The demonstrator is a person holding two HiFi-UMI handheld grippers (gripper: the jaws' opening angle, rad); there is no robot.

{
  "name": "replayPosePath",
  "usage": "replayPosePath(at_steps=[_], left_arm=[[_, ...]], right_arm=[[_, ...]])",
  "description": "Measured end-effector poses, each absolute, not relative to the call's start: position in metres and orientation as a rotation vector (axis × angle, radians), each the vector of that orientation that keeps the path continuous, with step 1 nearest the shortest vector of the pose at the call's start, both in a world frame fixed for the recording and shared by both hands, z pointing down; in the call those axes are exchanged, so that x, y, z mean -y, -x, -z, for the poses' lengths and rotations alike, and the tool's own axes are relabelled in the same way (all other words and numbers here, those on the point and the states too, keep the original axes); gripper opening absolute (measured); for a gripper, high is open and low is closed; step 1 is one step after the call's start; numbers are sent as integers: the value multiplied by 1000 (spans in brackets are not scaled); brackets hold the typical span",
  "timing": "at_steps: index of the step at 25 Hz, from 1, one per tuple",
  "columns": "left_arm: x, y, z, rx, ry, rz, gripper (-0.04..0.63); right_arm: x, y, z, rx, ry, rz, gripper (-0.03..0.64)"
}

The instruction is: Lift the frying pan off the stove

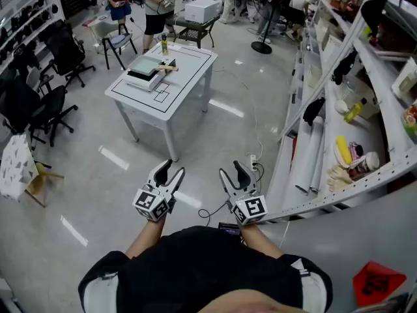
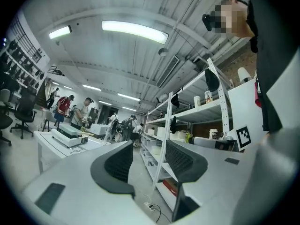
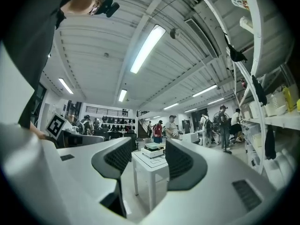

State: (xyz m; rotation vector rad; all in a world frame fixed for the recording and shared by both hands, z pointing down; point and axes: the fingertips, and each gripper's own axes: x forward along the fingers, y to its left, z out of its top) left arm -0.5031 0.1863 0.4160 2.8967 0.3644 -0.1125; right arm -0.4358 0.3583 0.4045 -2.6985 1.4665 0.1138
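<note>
No readable text, no legible labels or brands, no numbers or signs

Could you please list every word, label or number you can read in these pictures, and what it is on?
No text can be read anywhere.
Marker cubes: black-and-white square patterns only, no letters.
Red object: a black mark, too blurred to read.
Shelf packages: labels too small to read.

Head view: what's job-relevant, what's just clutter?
Job: white table; flat stove-like unit on it (pan not discernible); left gripper and right gripper, both open, empty.
Lying about: black office chairs; shelf rack; floor power strip.
</note>
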Motion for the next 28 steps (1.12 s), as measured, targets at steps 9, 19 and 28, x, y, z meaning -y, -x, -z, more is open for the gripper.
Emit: replayPosePath(at_steps=[9, 19, 28], left_arm=[[-217, 502, -411, -360, -2902, 89, 219], [-229, 513, -419, -316, -2922, 42, 219], [-227, 482, -417, -344, -2882, 79, 219]], right_arm=[[-384, 435, -410, -1489, 2661, -126, 238], [-403, 437, -422, -1472, 2615, -107, 236], [-407, 414, -423, -1449, 2627, -101, 236]])
